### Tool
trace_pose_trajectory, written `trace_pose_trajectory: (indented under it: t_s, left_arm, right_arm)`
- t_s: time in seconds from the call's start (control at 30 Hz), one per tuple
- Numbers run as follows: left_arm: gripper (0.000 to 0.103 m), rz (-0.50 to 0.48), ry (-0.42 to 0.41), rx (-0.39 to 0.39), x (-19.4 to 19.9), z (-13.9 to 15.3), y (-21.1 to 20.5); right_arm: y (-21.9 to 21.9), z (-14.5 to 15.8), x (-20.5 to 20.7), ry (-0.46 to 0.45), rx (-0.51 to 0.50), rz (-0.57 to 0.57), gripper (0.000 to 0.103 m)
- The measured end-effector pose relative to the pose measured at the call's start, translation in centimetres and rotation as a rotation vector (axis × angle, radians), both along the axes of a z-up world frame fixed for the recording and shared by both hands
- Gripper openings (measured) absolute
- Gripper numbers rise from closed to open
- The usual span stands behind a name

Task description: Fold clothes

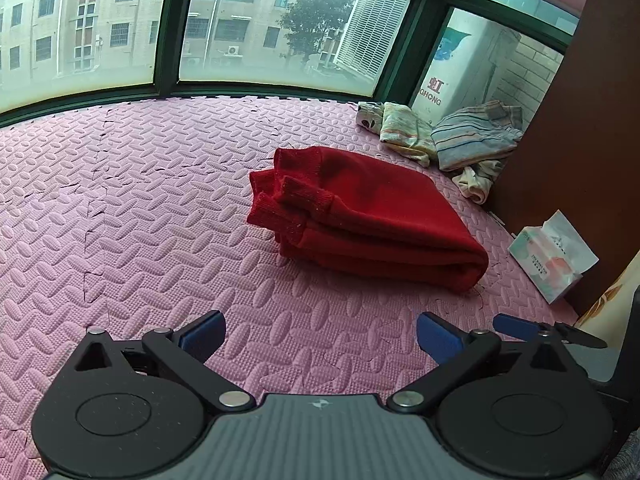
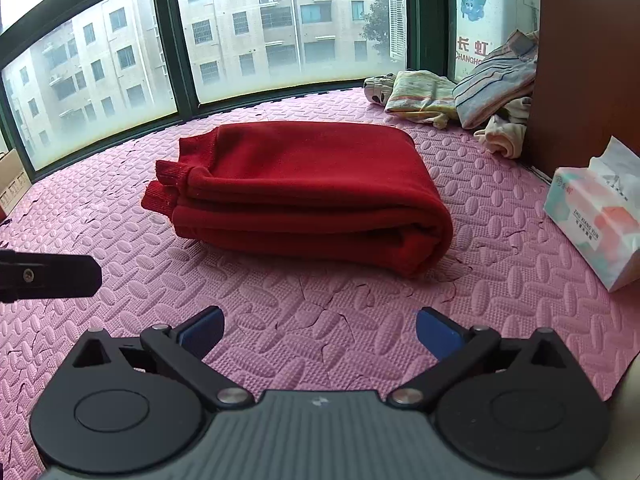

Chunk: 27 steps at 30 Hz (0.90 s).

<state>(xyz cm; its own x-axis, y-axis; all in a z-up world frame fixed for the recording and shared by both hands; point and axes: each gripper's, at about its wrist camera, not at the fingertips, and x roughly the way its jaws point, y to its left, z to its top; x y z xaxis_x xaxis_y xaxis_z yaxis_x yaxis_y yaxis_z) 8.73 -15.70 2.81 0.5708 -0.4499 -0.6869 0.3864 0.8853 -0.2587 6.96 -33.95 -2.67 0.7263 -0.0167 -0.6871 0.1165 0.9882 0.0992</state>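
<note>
Red sweater (image 2: 304, 192) lying folded mid-mat (image 2: 120, 280).
Both the left gripper (image 1: 320, 334) and right gripper (image 2: 320, 330) are being held apart, empty, near the mat's front edge.

You've got a pink foam mat (image 2: 120, 208) underfoot. Tissue pack (image 2: 592, 216) sits at 3 o'clock, beside the brown cabinet (image 2: 580, 60). Green-framed window (image 2: 168, 40) runs along 12 o'clock, with apartment blocks (image 2: 260, 20) outside and a white printed box (image 2: 476, 16) at 1 o'clock.

The white appliance carton (image 2: 476, 20) behind the window reads "长虹" above "CHANGHO", cut off by the frame, and the tissue pack (image 2: 592, 220) reads "ZHU XIANG YUN".
</note>
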Motion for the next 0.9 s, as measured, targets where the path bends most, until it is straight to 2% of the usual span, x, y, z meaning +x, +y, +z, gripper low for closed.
trace_pose_trajectory:
  t_s: [0.9]
  left_arm:
    - [0.103,-0.039,0.007,0.076,-0.1,-1.1,-2.0]
  right_arm:
    - [-1.1,-0.8,0.7,0.03,0.017,-0.034,0.103]
